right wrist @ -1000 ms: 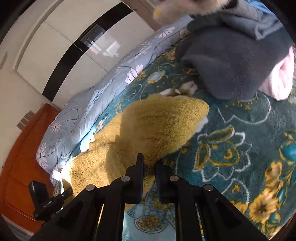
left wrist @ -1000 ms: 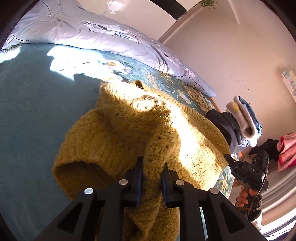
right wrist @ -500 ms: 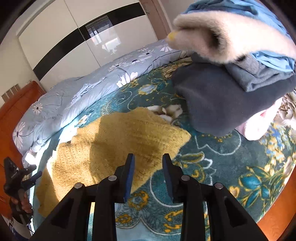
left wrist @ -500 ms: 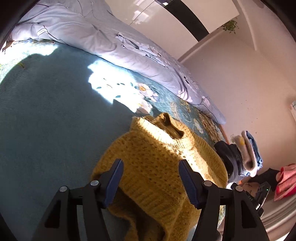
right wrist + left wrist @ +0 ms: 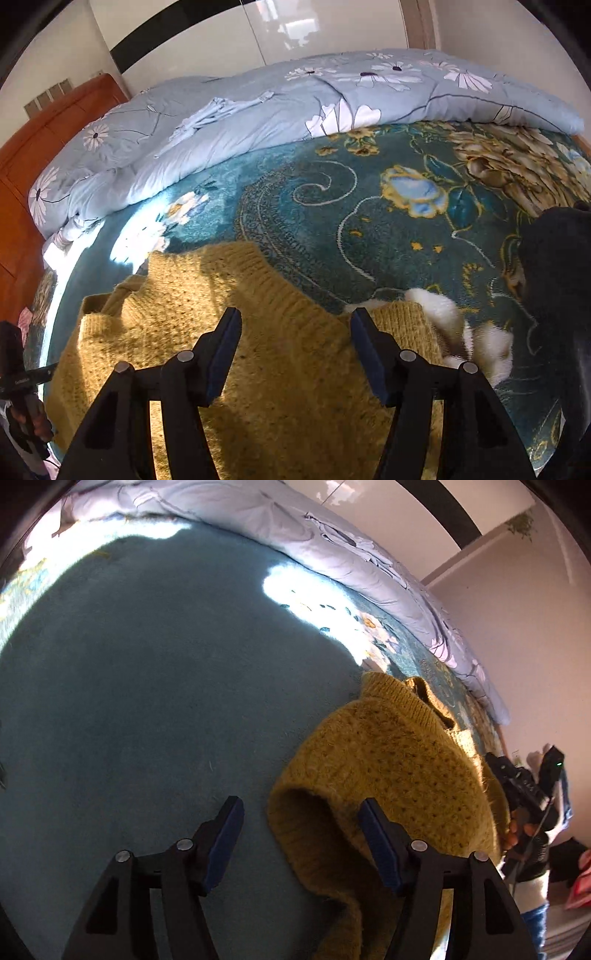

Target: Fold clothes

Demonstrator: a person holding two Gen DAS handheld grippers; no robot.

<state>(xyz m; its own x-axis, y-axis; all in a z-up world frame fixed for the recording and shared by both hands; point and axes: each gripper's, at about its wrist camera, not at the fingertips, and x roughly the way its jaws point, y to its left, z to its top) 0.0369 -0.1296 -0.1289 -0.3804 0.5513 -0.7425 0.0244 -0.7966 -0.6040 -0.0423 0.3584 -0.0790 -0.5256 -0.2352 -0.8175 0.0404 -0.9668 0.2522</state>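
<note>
Mustard-yellow knitted sweater (image 5: 388,760) lying part-folded on the teal floral bed blanket (image 5: 369,206), near a dark grey garment pile (image 5: 554,266). Left gripper (image 5: 301,834) and right gripper (image 5: 295,343): jaws opening, pads clear of the knit. Risk: loose, thick folds may spring apart once released, or yarn may snag on a blue pad.

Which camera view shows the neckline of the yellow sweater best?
The right wrist view. There the yellow sweater lies broad on the teal blanket, and its ribbed neckline is seen as an open notch. In the left wrist view the neckline is a small fold at the sweater's far end.
</note>
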